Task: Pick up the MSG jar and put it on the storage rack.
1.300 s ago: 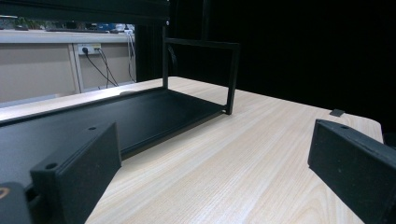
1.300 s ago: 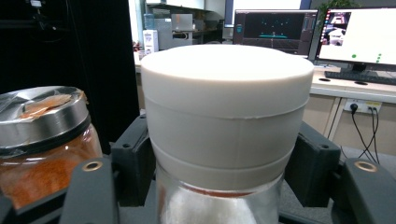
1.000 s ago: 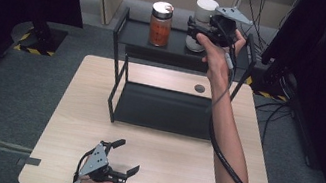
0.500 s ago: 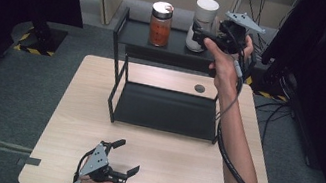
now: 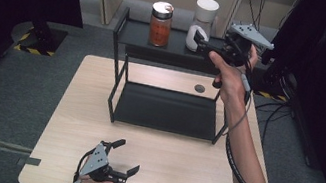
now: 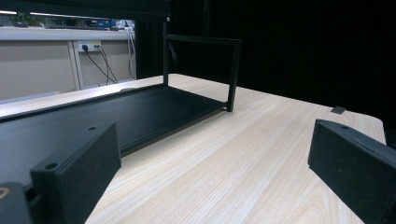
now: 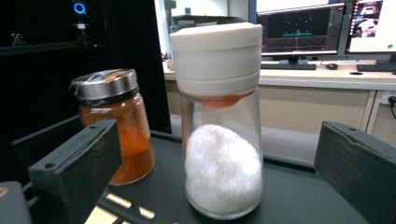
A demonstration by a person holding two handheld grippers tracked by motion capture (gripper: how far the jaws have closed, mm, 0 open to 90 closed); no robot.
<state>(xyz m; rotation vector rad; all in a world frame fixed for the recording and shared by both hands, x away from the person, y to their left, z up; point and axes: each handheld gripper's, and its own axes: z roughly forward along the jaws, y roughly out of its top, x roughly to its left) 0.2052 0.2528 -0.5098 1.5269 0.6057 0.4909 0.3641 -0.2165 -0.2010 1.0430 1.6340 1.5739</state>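
Note:
A clear jar of white grains with a white lid [image 5: 202,25] [image 7: 222,140] stands upright on the top shelf of a black rack [image 5: 135,33]. To its left is an orange jar with a metal lid [image 5: 160,24] [image 7: 116,135]. My right gripper [image 5: 201,43] [image 7: 219,154] hovers just right of the white-lidded jar and points at it. Its jaws have just been opening and stand wide; the jar is ahead between them, untouched. My left gripper [image 5: 126,156] [image 6: 215,172] rests open on the table's front left with nothing between its jaws.
The rack's lower shelf [image 5: 167,112] [image 6: 140,112] is bare and sits on the light wooden table [image 5: 188,167]. A small dark disc [image 5: 199,88] lies on the table behind the rack. Dark curtains flank both sides, and cables trail on the floor at the right.
The right gripper has let go of the white-lidded jar, opened wide and drawn back a little to the right. The jar stays on the shelf. The left gripper has not moved.

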